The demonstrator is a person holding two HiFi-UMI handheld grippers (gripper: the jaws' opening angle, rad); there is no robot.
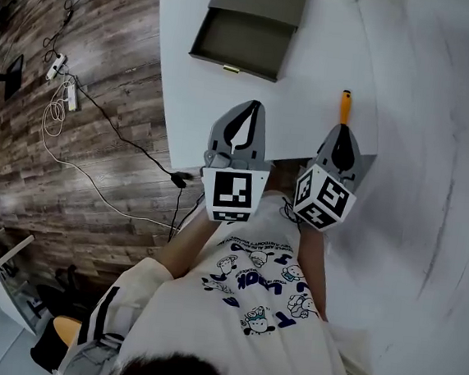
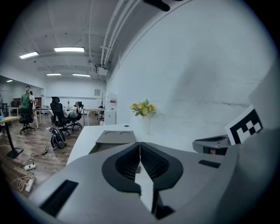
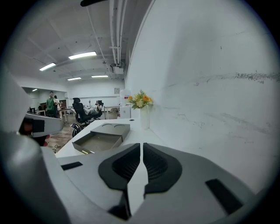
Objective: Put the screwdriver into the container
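Left gripper (image 2: 139,144): jaws drawn together, tips meeting, nothing between them; held over the near edge of the table.
Right gripper (image 3: 141,144): jaws likewise closed on nothing; beside the left one, pointing the same way.
Screwdriver (image 1: 345,106): orange handle lying on the table just ahead of the right gripper's tips; whether they touch it cannot be told. Not visible in either gripper view.
Container (image 1: 244,45): grey-green box with its drawer pulled out, drawer bare inside, small brass pull on the near wall; well apart from the screwdriver, further up the table and to the left.
Progress: judged at the start; nothing picked up, nothing in the drawer. Left to do: open the jaws, grasp, carry across, release.
Table (image 1: 311,74): white, bare apart from the items above and a vase of flowers (image 3: 141,105) at the far end.
Room: white wall (image 1: 447,121) along the right side; wood floor (image 1: 96,169) with loose cables on the left; office chairs and people far off.
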